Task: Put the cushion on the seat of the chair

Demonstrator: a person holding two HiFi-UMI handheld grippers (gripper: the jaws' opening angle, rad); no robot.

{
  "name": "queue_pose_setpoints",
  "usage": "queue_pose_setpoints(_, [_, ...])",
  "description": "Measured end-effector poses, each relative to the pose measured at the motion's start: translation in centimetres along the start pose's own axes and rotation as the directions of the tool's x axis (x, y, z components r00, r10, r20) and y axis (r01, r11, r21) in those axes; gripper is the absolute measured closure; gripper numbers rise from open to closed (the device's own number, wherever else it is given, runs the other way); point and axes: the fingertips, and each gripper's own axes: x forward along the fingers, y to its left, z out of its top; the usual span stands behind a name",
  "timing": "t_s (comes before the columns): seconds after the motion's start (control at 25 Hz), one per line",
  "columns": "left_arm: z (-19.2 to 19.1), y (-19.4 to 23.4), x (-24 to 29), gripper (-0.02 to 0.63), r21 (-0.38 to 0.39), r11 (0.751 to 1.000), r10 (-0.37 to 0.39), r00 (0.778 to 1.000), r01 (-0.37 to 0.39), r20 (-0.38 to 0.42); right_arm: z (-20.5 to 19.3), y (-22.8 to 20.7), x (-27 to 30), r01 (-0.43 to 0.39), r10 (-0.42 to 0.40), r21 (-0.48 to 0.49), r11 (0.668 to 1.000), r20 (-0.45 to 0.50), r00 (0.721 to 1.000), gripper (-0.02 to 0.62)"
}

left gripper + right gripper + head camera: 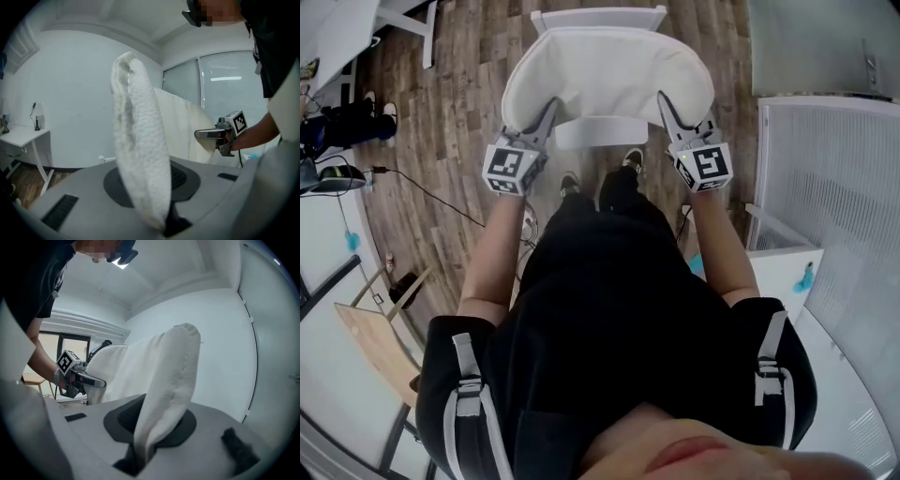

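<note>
A white fleecy cushion (605, 75) hangs spread out over the white chair, whose backrest (598, 17) and seat front (600, 133) show around its edges. My left gripper (551, 105) is shut on the cushion's left near edge, and my right gripper (664, 98) is shut on its right near edge. In the left gripper view the cushion (140, 154) rises out of the left gripper (164, 220), pinched thin there, with the right gripper (211, 134) beyond. The right gripper view shows the cushion (168, 385) squeezed in the right gripper (138, 460) and the left gripper (93, 380) across.
The person's shoes (570, 183) stand on the wooden floor just in front of the chair. A white ribbed panel (834, 187) is at the right, a white desk (347, 28) at the top left, a cable (431, 192) on the floor, and a wooden board (375, 342) at lower left.
</note>
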Motion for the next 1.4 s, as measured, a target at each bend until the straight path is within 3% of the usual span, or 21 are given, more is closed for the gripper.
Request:
queue_pose_setpoints(0.36, [-9.8, 1.7, 6.9, 0.528, -0.138, 0.990, -0.008, 0.982, -0.018, -0.189, -10.9, -3.1, 5.3, -0.086, 0.102, 0.099, 0.991, -0.165, 0.981, 0.537])
queue_pose_setpoints(0.56, [-17.4, 3.0, 9.7, 0.535, -0.211, 0.977, -0.045, 0.948, -0.024, -0.315, -19.3, -2.9, 8.4, -0.096, 0.158, 0.218, 0.971, -0.284, 0.946, 0.534])
queue_pose_setpoints(0.88, [-30.4, 5.1, 13.6, 0.535, -0.323, 0.945, -0.088, 0.907, -0.055, -0.412, -32.8, -2.2, 13.1, -0.064, 0.222, 0.367, 0.928, -0.406, 0.886, 0.534])
queue_pose_setpoints(1.16, [-40.7, 6.6, 16.2, 0.534, -0.371, 0.925, -0.126, 0.858, -0.079, -0.498, -43.6, -0.6, 15.8, -0.024, 0.248, 0.425, 0.905, -0.481, 0.841, 0.534])
queue_pose_setpoints(1.4, [-46.8, 8.0, 19.6, 0.532, -0.400, 0.910, -0.143, 0.825, -0.107, -0.546, -50.3, -1.4, 18.5, -0.007, 0.263, 0.441, 0.898, -0.524, 0.810, 0.528])
